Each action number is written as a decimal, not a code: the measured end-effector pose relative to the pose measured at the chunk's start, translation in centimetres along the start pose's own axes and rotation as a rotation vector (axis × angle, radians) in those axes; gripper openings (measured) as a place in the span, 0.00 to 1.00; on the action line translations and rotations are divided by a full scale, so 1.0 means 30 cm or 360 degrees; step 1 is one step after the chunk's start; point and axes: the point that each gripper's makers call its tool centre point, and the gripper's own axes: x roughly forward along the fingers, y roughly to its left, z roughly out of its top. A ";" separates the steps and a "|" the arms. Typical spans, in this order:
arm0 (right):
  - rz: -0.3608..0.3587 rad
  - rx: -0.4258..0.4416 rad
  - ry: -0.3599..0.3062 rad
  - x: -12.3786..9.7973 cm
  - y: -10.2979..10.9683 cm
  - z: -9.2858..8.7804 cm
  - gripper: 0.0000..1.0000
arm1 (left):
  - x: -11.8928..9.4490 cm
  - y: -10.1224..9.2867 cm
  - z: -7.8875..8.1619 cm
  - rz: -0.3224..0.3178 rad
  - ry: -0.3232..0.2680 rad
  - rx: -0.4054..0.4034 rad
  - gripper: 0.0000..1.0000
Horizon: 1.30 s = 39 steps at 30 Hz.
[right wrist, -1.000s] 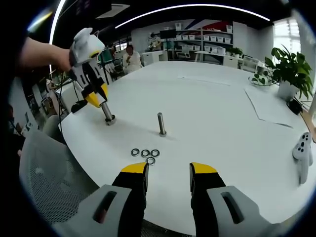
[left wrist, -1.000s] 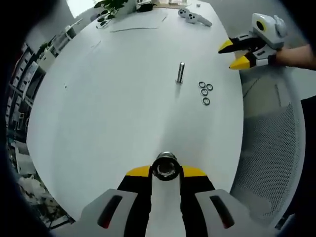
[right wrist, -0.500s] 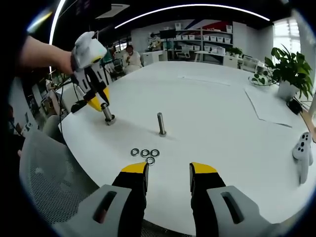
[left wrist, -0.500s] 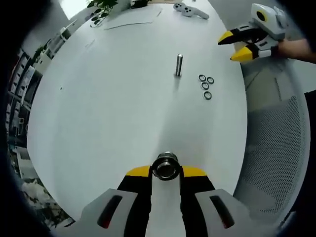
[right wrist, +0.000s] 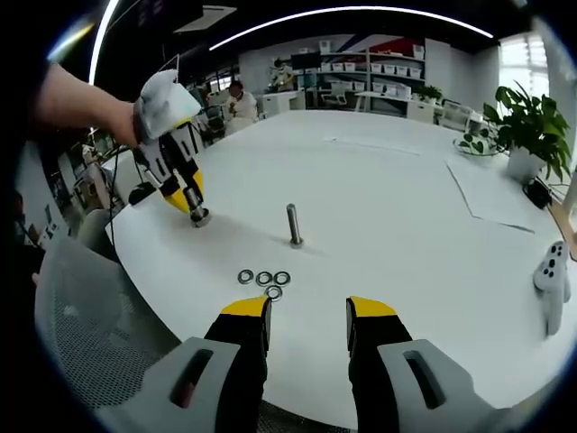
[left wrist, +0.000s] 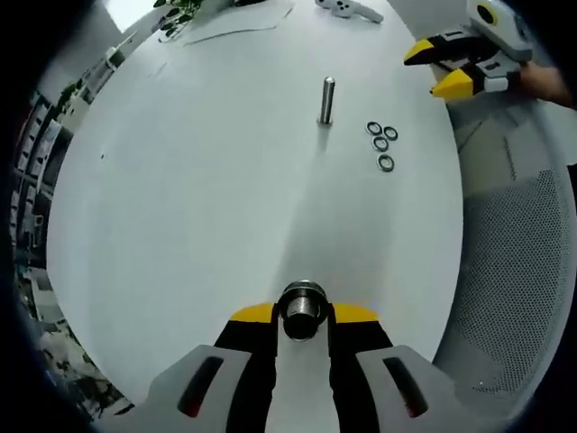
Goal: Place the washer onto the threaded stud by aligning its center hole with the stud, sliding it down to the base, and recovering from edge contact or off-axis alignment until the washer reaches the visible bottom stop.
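Note:
A bare metal threaded stud (left wrist: 325, 99) (right wrist: 293, 225) stands upright on the round white table (left wrist: 207, 198). Several small washers (left wrist: 380, 144) (right wrist: 264, 280) lie flat in a cluster beside it, on the side nearer my right gripper. My left gripper (left wrist: 303, 315) (right wrist: 191, 197) is shut on a second stud (left wrist: 303, 300) (right wrist: 198, 215), whose base rests on the table near the edge. In the left gripper view that stud is seen end-on between the yellow fingertips. My right gripper (right wrist: 306, 311) (left wrist: 439, 69) is open and holds nothing, just short of the washers above the table edge.
A grey mesh chair (left wrist: 505, 271) (right wrist: 81, 316) stands at the table edge beside both grippers. A white controller (right wrist: 552, 271) (left wrist: 347, 7), paper sheets (right wrist: 491, 194) and a potted plant (right wrist: 523, 126) lie at the far side. A person sits in the background.
In the right gripper view my left gripper has sunk lower along its stud and tilted. The left gripper view has shifted with it. My right gripper, the standing stud and the washers have stayed put.

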 end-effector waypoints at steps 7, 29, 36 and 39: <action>-0.0002 -0.0001 -0.0004 -0.001 0.001 0.003 0.36 | 0.013 -0.001 -0.004 -0.0008 -0.0001 -0.0045 0.19; 0.0002 0.0000 -0.0017 -0.003 0.001 0.006 0.36 | 0.029 -0.001 -0.014 -0.0015 -0.0033 -0.0193 0.20; 0.0007 0.0001 -0.0007 0.000 0.003 0.001 0.36 | 0.009 0.008 -0.018 0.0021 -0.0097 -0.0210 0.20; 0.0007 -0.0001 0.0001 -0.001 0.004 -0.001 0.36 | 0.000 0.012 -0.016 0.0012 -0.0137 -0.0266 0.24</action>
